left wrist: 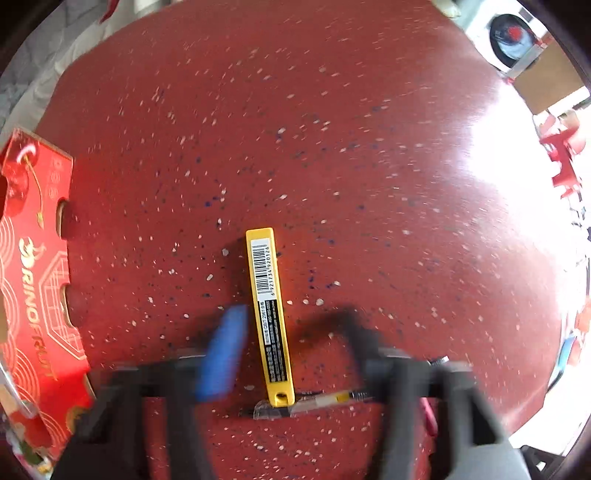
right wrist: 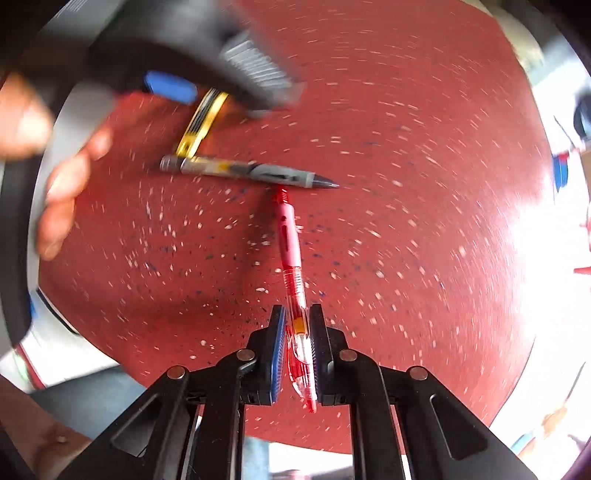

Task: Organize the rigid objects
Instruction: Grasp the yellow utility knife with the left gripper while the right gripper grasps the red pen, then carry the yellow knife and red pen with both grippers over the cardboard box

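Observation:
A yellow blade case (left wrist: 269, 314) with a barcode label lies on the red speckled table (left wrist: 332, 147), lengthwise between the fingers of my open left gripper (left wrist: 291, 325), which straddles it without touching. A grey pen (right wrist: 247, 170) lies crosswise at the case's near end; it also shows in the left wrist view (left wrist: 332, 400). My right gripper (right wrist: 297, 317) is shut on a red pen (right wrist: 291, 254) that points forward, its tip close to the grey pen. The left gripper (right wrist: 184, 66) and the yellow case (right wrist: 201, 123) appear blurred in the right wrist view.
A red fruit box (left wrist: 33, 288) stands at the table's left edge. A person's hand (right wrist: 62, 184) holds the left gripper. A white appliance (left wrist: 509, 33) stands beyond the table's far right. Bright glare covers the table's right side (left wrist: 498, 155).

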The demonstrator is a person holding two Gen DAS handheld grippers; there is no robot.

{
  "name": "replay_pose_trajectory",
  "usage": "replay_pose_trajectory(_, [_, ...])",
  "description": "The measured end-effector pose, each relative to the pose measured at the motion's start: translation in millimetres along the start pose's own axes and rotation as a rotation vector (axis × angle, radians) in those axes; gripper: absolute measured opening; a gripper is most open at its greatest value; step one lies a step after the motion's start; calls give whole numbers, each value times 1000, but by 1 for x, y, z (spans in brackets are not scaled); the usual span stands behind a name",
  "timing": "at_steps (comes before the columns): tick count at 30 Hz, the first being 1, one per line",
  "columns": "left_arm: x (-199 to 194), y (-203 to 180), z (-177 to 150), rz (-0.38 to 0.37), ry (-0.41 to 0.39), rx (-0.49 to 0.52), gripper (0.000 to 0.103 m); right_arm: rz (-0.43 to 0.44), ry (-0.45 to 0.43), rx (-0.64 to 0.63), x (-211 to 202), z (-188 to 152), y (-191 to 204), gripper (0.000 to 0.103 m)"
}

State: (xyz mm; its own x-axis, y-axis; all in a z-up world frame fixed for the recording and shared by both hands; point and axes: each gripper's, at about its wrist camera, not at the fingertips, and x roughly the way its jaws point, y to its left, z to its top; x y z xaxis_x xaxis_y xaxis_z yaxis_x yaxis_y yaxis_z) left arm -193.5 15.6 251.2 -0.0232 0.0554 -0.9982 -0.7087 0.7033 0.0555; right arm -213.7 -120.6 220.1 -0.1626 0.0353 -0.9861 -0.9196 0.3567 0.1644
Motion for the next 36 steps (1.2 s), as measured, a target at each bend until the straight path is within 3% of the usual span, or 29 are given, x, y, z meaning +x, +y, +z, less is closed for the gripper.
replay_pose_trajectory(1, [-1,3,-2,-27,14,6,16,13,-3,32,-3,0,-4,14])
replay_pose_trajectory(3, [-2,11,-7,-91,38,-6,16,22,-8,64,-6,-4,-16,14])
replay_pose_trajectory(11, [-38,38,-50,-125,-5,30,16,83,-33,171,-29,9,-24,14])
replay_pose_trajectory(15, [-58,53,-77,-146,-14,50,16,118,-49,215,-48,-1,-28,14])
replay_pose_trajectory(17, [-69,60,-86,-152,-25,53,16,111,-56,216,-57,-16,-12,9])
replay_pose_trajectory(21, [-83,82,-97,-161,-43,45,16,88,-53,207,-76,-23,-7,9])
replay_pose_trajectory(27, [-93,88,-94,-150,-68,60,16,18,77,172,-27,-18,-1,10])
replay_pose_trajectory(28, [-92,83,-93,-148,-73,62,16,14,94,169,-19,-17,-1,13])
replay_pose_trajectory(31, [-95,82,-94,-134,-84,78,16,-22,95,149,-9,-12,6,70])
replay_pose_trajectory(33, [-95,81,-94,-123,-90,85,16,-39,57,137,-9,-9,12,70])
replay_pose_trajectory(36, [-97,84,-94,-109,-98,88,16,-40,68,128,0,0,20,66])
